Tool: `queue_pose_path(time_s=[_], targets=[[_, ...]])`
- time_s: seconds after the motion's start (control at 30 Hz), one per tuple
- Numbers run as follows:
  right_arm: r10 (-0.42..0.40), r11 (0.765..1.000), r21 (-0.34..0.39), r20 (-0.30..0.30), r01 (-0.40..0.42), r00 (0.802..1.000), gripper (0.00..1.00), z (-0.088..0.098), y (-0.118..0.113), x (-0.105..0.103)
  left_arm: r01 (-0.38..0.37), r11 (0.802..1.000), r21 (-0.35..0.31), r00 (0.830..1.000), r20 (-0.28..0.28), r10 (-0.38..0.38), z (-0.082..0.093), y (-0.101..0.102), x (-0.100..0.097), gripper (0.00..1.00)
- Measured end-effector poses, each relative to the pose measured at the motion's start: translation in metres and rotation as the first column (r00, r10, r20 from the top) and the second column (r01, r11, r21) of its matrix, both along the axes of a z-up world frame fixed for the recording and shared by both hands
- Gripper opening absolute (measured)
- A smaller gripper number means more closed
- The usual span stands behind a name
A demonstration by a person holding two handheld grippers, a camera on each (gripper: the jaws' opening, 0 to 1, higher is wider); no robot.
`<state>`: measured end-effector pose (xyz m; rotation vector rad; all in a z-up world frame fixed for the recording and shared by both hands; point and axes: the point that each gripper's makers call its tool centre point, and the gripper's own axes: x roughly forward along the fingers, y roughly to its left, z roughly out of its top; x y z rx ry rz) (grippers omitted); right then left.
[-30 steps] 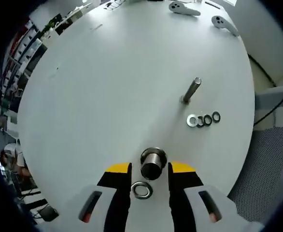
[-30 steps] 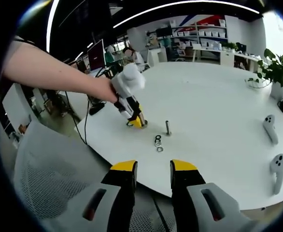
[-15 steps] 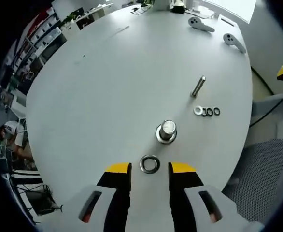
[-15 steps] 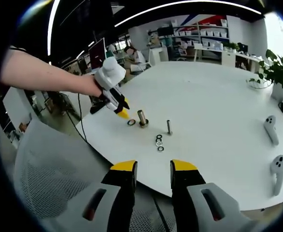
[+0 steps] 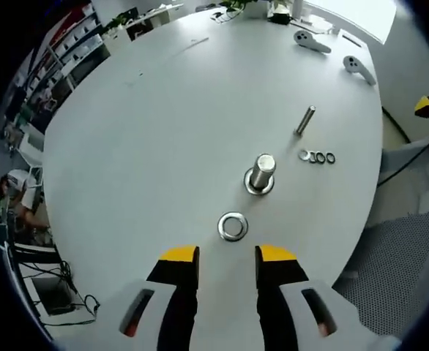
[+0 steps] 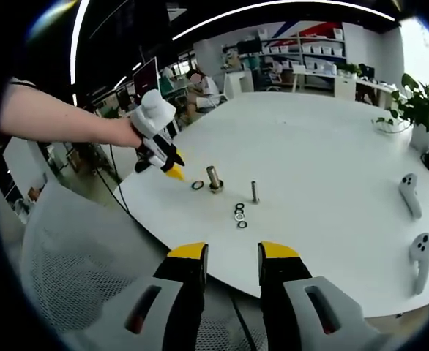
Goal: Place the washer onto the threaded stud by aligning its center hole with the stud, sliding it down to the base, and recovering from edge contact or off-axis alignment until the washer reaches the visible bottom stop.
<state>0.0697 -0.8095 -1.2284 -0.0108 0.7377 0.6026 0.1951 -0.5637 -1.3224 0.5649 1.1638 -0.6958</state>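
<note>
A large steel washer (image 5: pixel 233 226) lies flat on the white table (image 5: pixel 163 131), just in front of my left gripper (image 5: pixel 228 257), which is open and empty. A thick threaded stud (image 5: pixel 261 172) stands upright on its round base beyond the washer, a little to the right. From the right gripper view, the left gripper (image 6: pixel 172 171) is held by a hand at the table's near left edge, with the washer (image 6: pixel 198 185) beside the stud (image 6: pixel 214 178). My right gripper (image 6: pixel 233 254) is open and empty, off the table's edge.
A thin bolt (image 5: pixel 305 121) stands past the stud, with three small washers (image 5: pixel 317 157) in a row near it. Two white controllers (image 5: pixel 313 42) lie at the far side. A mesh chair (image 6: pixel 75 270) sits below the table edge. A potted plant (image 6: pixel 419 110) stands far right.
My left gripper has drawn back and up from the stud, which stood between its jaws a second ago. The washer stays flat on the table. The right gripper has not moved.
</note>
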Motion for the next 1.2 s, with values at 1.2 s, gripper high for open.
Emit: queue_pose_path(time_s=[1.2], targets=[[-0.029,1.0,-0.007,-0.007,0.029,1.0,0.3,-0.002,-0.005,0.002,-0.012,0.999,0.041,0.995,-0.095,0.016,-0.049,-0.019,0.014,0.27]])
